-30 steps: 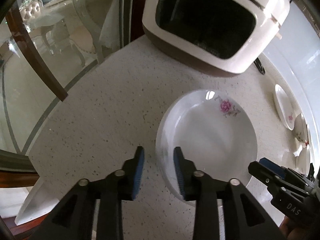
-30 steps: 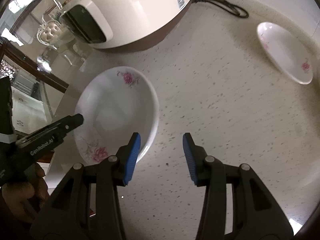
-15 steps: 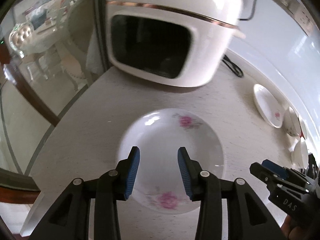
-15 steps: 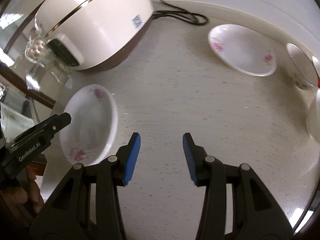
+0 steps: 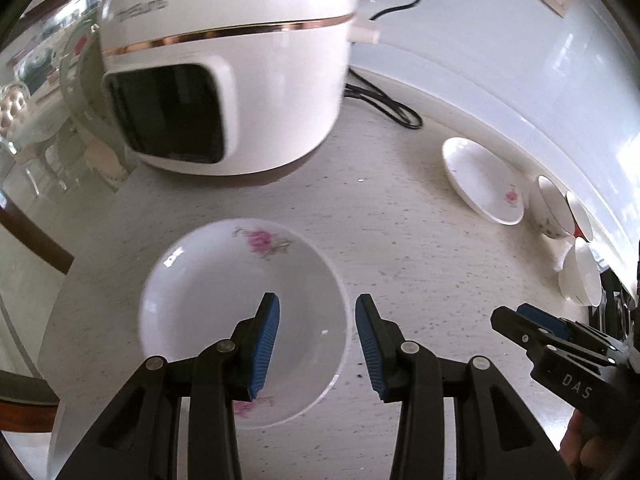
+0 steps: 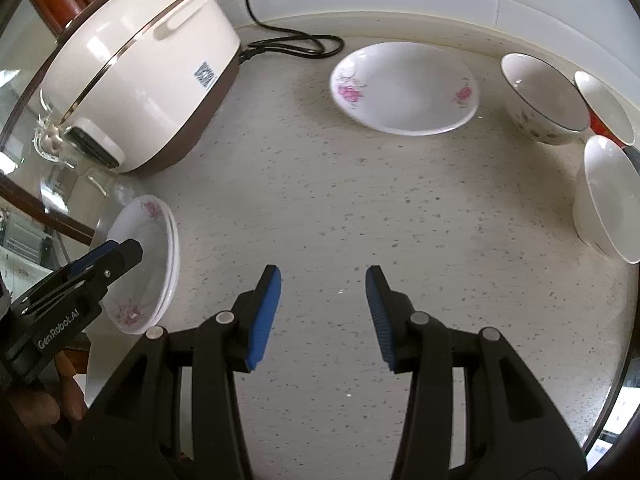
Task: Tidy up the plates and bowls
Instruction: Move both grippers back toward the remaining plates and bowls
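A white plate with pink flowers (image 5: 240,300) lies at the counter's left end, in front of the rice cooker; in the right wrist view the plate (image 6: 148,240) shows a double rim, like two stacked. My left gripper (image 5: 317,308) hovers open over its right rim, pads pressing nothing; its tip (image 6: 120,252) shows over the plate. My right gripper (image 6: 323,276) is open over bare counter, and appears at the right (image 5: 520,320). A second flowered plate (image 6: 404,88) lies near the back wall. Three bowls (image 6: 536,100), (image 6: 604,104), (image 6: 608,196) sit at the far right.
A white rice cooker (image 5: 224,60) stands at the back left, its black cord (image 6: 296,46) looping along the wall. The speckled counter (image 6: 320,200) ends at a rounded edge on the left, beside a glass panel (image 5: 40,160). A hand (image 6: 36,404) holds the left gripper.
Both grippers have drawn away to the right and rolled, so more counter, the second plate and the bowls came into view. The flowered plate stayed on the counter.
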Tool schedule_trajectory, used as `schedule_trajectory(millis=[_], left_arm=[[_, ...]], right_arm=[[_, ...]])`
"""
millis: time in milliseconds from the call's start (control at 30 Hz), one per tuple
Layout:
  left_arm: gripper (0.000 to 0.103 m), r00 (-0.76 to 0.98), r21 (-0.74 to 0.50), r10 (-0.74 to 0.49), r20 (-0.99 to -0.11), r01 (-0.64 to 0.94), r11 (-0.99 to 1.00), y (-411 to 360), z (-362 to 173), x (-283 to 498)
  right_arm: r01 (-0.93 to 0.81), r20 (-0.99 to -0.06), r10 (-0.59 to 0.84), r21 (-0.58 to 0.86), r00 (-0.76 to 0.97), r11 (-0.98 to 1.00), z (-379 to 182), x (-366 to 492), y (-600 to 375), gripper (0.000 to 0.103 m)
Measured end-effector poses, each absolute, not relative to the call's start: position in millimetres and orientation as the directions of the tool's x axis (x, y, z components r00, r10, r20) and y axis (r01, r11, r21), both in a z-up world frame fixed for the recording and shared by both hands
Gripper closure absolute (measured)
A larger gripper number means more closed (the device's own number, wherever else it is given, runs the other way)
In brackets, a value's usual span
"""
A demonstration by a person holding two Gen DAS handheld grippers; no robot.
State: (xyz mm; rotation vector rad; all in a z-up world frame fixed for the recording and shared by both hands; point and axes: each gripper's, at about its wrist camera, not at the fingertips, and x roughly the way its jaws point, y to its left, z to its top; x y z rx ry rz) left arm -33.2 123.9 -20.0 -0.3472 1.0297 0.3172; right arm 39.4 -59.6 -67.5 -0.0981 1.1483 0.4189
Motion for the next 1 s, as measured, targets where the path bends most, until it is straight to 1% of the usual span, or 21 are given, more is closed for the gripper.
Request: schedule_trajectory(millis=[167,367,433,500,567,667,733,767,867,1000], left_arm=[[0.062,0.482,-0.129,0.084,-0.872,-0.393,0.910,110,-18,-25],[0.061,0.487,-0.128,0.069,-0.870,-0.360,0.924,98,-16,4],[0.053,0.493,-0.130,0.062,-0.868,-0.347,0.929,95,-15,12],[0.049,0.501,-0.130,0.059,-0.864,-0.335,0.933,91,-13,23],[0.048,0.501,-0.136,0.045,-0.864,-0.319,0.938,88,-14,34],[0.046,0.493,-0.137,0.031,-0.869,-0.300,0.944,82,-19,52],[0.045,0.483,-0.135,0.020,-0.876,-0.284,0.949,77,-25,68],[0.045,0.480,-0.135,0.016,-0.877,-0.279,0.951,76,-24,68],[0.045,0.473,-0.133,0.004,-0.881,-0.256,0.957,69,-29,87],[0.046,0.475,-0.152,-0.024,-0.880,-0.233,0.961,65,-35,110]], right_arm=[[-0.332,-0.897,0.277,0.159,0.346,0.930,-66,50,-77,0.053],[-0.274,-0.894,0.284,0.193,0.347,0.942,-70,68,-94,0.053],[-0.254,-0.892,0.291,0.209,0.347,0.944,-71,74,-99,0.052],[-0.235,-0.888,0.300,0.227,0.348,0.945,-71,81,-104,0.050],[-0.223,-0.881,0.318,0.251,0.350,0.942,-72,86,-107,0.050],[-0.206,-0.878,0.311,0.250,0.363,0.946,-73,94,-110,0.045],[-0.195,-0.879,0.302,0.244,0.368,0.950,-73,101,-111,0.036],[-0.181,-0.879,0.302,0.251,0.368,0.951,-74,104,-113,0.035],[-0.153,-0.872,0.334,0.298,0.358,0.942,-78,114,-118,0.034],[-0.098,-0.875,0.325,0.311,0.358,0.945,-85,129,-125,0.034]])
